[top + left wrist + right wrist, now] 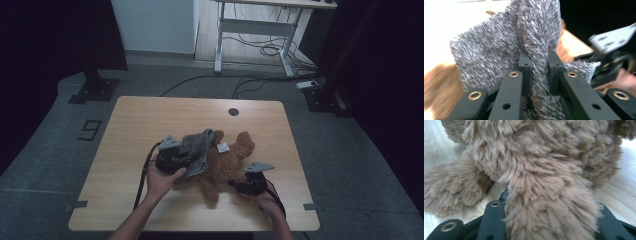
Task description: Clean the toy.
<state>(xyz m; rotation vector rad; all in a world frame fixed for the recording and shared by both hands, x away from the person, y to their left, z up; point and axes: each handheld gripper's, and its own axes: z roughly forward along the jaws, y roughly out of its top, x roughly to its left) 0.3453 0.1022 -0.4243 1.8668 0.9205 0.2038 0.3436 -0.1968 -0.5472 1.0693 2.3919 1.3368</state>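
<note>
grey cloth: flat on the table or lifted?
Lifted. The grey cloth stands bunched between the left tool's shut jaws, draping over the teddy bear.

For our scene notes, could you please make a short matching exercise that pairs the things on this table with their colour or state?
Things:
1. cloth
2. teddy bear
3. left gripper
4. table

Colour or state:
A. brown plush, lying on the table
B. pale wood, with a round hole near the far edge
C. grey and fuzzy, lifted over the bear
D. jaws pinched on a fold of fabric

Pairs: 1-C, 2-A, 3-D, 4-B
</note>
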